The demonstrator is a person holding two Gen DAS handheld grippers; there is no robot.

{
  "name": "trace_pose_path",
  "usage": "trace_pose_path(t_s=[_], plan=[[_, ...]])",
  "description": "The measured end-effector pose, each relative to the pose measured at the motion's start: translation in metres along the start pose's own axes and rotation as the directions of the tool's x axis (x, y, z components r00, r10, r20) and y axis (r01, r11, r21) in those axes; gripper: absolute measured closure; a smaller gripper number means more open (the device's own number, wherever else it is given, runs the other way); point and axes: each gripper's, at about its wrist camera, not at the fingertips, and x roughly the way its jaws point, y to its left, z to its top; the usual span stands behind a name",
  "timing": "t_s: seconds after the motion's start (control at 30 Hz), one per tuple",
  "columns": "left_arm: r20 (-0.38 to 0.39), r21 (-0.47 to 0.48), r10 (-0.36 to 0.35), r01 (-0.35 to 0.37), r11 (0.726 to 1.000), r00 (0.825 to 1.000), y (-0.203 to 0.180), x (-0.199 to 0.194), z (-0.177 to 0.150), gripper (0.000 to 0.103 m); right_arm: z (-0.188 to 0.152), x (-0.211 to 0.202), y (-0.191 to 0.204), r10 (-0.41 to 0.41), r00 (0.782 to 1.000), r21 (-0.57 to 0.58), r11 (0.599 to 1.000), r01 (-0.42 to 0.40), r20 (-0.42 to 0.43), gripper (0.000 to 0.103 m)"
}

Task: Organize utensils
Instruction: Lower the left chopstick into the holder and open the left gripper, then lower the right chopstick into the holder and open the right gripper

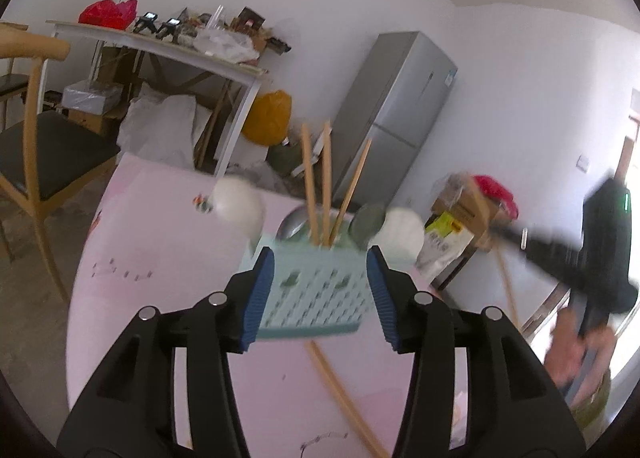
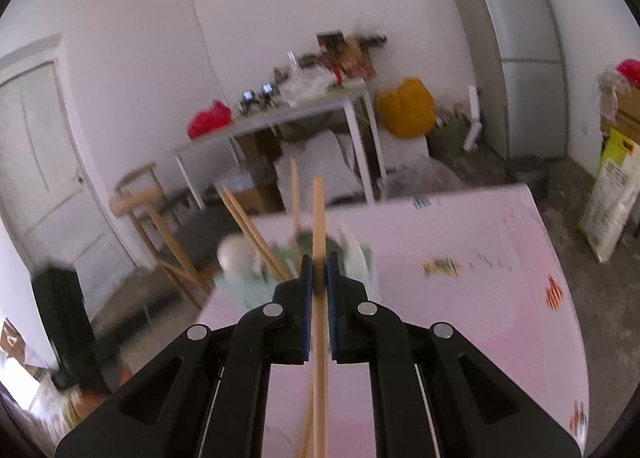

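pinching a wooden chopstick (image 2: 319,225) between its blue pads, the right claw (image 2: 319,278) is closed on the stick somewhere along its shaft, with a long stretch standing out ahead of the claw and more trailing back beneath it. a second stick seems to lie close under the first near the bottom of the view, though blur keeps me from saying whether both are gripped. just ahead of this claw sits the pale blue utensil caddy (image 1: 316,290) on the pink desk (image 1: 168,258).

the left claw (image 1: 320,294) stands open, its pads either side of the caddy without pressing on it. three chopsticks (image 1: 326,185) already stand upright in the caddy, beside blurred spoon-like shapes. another chopstick (image 1: 340,382) lies loose on the desk just below this claw.

the sticks look light, stiff and smooth, so they will likely swivel in a narrow pinch; a hold nearer the middle should steady them. the perforated plastic caddy looks light too, and top-heavy with sticks in it, so gripping its side walls low seems wise.
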Motion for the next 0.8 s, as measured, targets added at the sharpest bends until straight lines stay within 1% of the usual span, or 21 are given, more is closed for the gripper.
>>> trace_pose_path(t_s=[0.07, 0.13, 0.23, 0.33, 0.4, 0.47, 0.6, 0.63, 0.73, 0.8], plan=[[-0.017, 0.010, 0.023, -0.023, 1.000, 1.000, 0.002, -0.004, -0.007, 0.057, 0.014, 0.005, 0.005, 0.025, 0.999, 0.005, 1.000, -0.026, 0.040, 0.096], [-0.025, -0.001, 0.037, -0.037, 0.999, 0.999, 0.008, -0.009, -0.013, 0.057, 0.030, 0.012, 0.011, 0.060, 0.994, 0.020, 0.998, -0.062, 0.086, 0.096], [-0.027, -0.020, 0.056, -0.056, 0.998, 0.998, 0.017, -0.015, -0.015, 0.057, 0.049, 0.024, 0.020, 0.073, 0.986, 0.026, 0.997, -0.078, 0.152, 0.096], [-0.018, -0.018, 0.084, -0.084, 0.996, 0.996, 0.022, -0.019, -0.014, 0.057, 0.063, 0.042, 0.027, 0.057, 0.976, 0.046, 0.997, -0.068, 0.212, 0.096], [-0.020, -0.013, 0.092, -0.093, 0.996, 0.996, 0.024, -0.020, -0.015, 0.057, 0.071, 0.058, 0.028, 0.024, 0.970, 0.068, 0.997, -0.042, 0.241, 0.096], [-0.025, -0.010, 0.107, -0.108, 0.994, 0.994, 0.028, -0.020, -0.014, 0.057, 0.076, 0.074, 0.029, -0.001, 0.969, 0.094, 0.995, -0.023, 0.247, 0.096], [-0.031, -0.018, 0.128, -0.129, 0.991, 0.991, 0.037, -0.020, -0.014, 0.057, 0.081, 0.101, 0.026, -0.025, 0.968, 0.144, 0.990, -0.011, 0.250, 0.096], [-0.032, -0.020, 0.131, -0.132, 0.991, 0.991, 0.038, -0.020, -0.014, 0.057, 0.082, 0.107, 0.026, -0.026, 0.968, 0.146, 0.989, -0.011, 0.250, 0.096], [-0.031, -0.027, 0.147, -0.148, 0.989, 0.989, 0.045, -0.021, -0.013, 0.057, 0.079, 0.120, 0.028, -0.066, 0.964, 0.128, 0.991, 0.034, 0.256, 0.096], [-0.028, -0.032, 0.153, -0.154, 0.988, 0.988, 0.048, -0.022, -0.012, 0.057, 0.075, 0.125, 0.028, -0.075, 0.965, 0.121, 0.992, 0.046, 0.253, 0.096]])
